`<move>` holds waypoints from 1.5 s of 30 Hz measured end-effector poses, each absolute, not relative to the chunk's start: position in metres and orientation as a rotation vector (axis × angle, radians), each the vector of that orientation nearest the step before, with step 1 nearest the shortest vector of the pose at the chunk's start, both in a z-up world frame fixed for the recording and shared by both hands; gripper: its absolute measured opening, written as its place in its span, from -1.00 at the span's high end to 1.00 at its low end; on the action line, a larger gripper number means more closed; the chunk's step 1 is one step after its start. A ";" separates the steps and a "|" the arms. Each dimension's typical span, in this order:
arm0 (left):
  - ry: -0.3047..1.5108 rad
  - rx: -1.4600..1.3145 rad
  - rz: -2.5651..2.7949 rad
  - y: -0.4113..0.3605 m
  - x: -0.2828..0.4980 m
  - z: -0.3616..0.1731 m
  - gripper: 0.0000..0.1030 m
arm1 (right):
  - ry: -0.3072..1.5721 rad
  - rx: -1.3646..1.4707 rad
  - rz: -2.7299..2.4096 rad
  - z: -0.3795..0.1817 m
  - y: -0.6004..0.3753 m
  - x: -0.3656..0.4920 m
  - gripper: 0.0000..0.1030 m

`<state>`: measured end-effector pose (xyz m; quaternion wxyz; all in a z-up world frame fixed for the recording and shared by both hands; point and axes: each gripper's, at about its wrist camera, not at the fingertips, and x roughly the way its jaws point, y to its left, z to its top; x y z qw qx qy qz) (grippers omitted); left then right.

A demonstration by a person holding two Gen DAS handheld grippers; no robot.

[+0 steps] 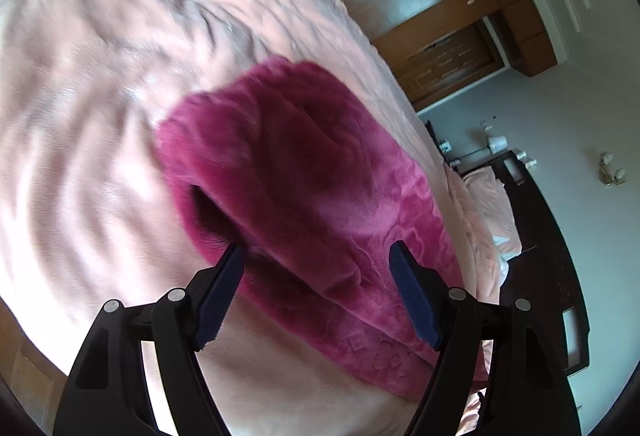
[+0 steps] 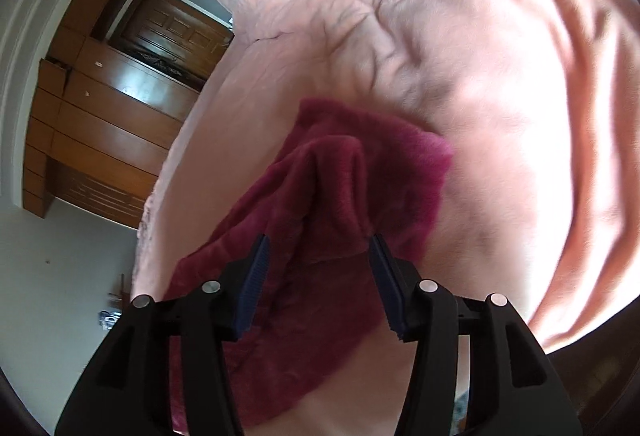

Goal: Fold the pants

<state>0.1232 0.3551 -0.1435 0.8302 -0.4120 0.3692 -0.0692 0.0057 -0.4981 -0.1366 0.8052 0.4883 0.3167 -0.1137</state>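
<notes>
Both claws, the left claw (image 1: 316, 260) and right claw (image 2: 318, 248), are hanging open above the fuzzy pink pants (image 1: 312, 196) lying bunched on the bed (image 1: 100, 96), holding nothing, maybe so the fold can rest.

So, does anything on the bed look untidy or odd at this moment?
Only the pants: they lie in an uneven heap on the pink bedspread, one fold standing up in a ridge. Both grippers, left and right, are open above them.

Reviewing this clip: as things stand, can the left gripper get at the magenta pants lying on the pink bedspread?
Probably yes. The left gripper is open, and the pants lie right ahead of it on the bedspread, fleece showing between the fingers. Nothing else lies between them.
</notes>
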 end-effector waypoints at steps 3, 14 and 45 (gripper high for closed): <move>0.793 -0.870 -0.166 0.345 0.137 -0.143 -0.45 | 0.671 1.061 -0.215 -0.129 -0.495 0.014 -0.03; 0.842 -0.836 -0.145 0.328 0.178 -0.151 -0.45 | 0.781 1.009 -0.315 -0.115 -0.486 0.039 -0.03; 0.953 -0.689 -0.134 0.330 0.153 -0.164 0.79 | 0.767 0.520 -0.380 -0.136 -0.489 0.026 0.90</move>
